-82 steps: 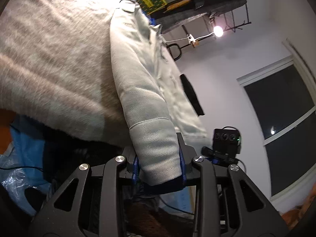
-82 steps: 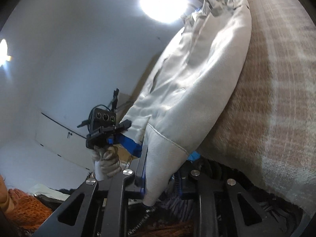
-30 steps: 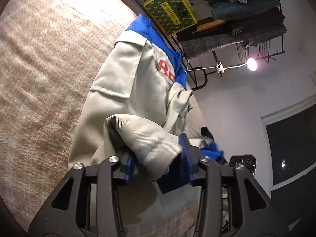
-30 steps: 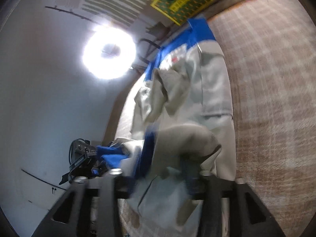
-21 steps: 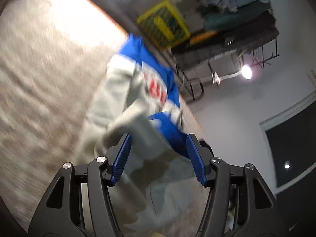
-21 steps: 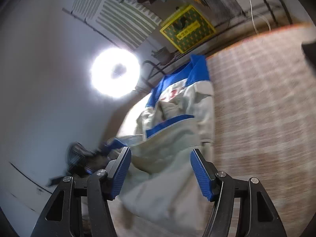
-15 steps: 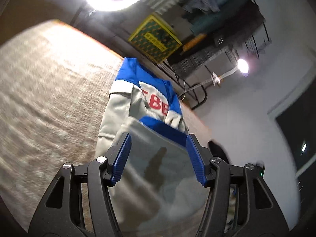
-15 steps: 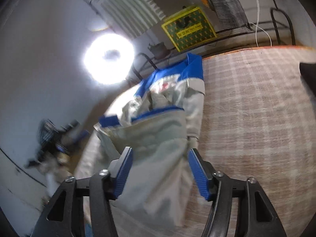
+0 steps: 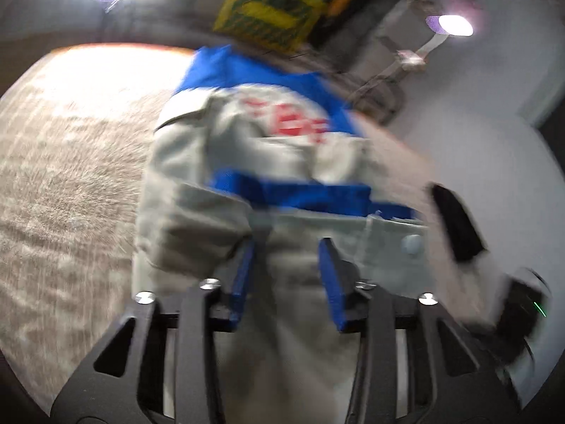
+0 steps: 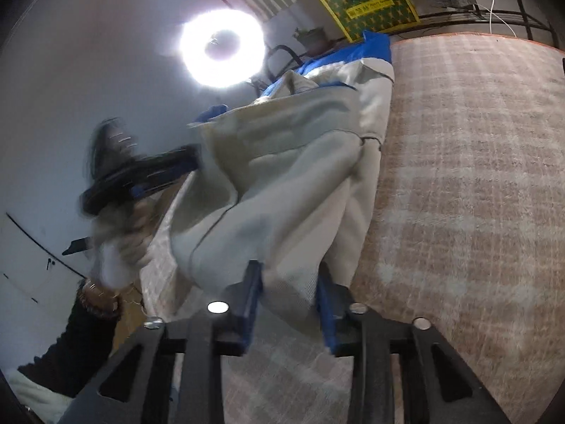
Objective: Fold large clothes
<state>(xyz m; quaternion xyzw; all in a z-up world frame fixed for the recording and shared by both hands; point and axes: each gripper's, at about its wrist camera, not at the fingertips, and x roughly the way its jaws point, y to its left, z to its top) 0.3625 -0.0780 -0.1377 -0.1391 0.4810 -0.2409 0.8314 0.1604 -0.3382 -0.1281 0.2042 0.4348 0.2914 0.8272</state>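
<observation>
Softly blurred, a pale grey twill jacket (image 9: 197,190) with blue bands and red lettering lies folded on a nubbly beige plaid blanket (image 9: 70,162). Both claws are closing with its thick cloth bunched between the ribbed blue pads: the left gripper (image 9: 287,275) on the near hem, the right gripper (image 10: 287,304) on a rounded fold at the jacket's edge.

Black claw (image 9: 287,275) frames, blue pads, silver screws; dark sleeve (image 10: 81,346)
</observation>
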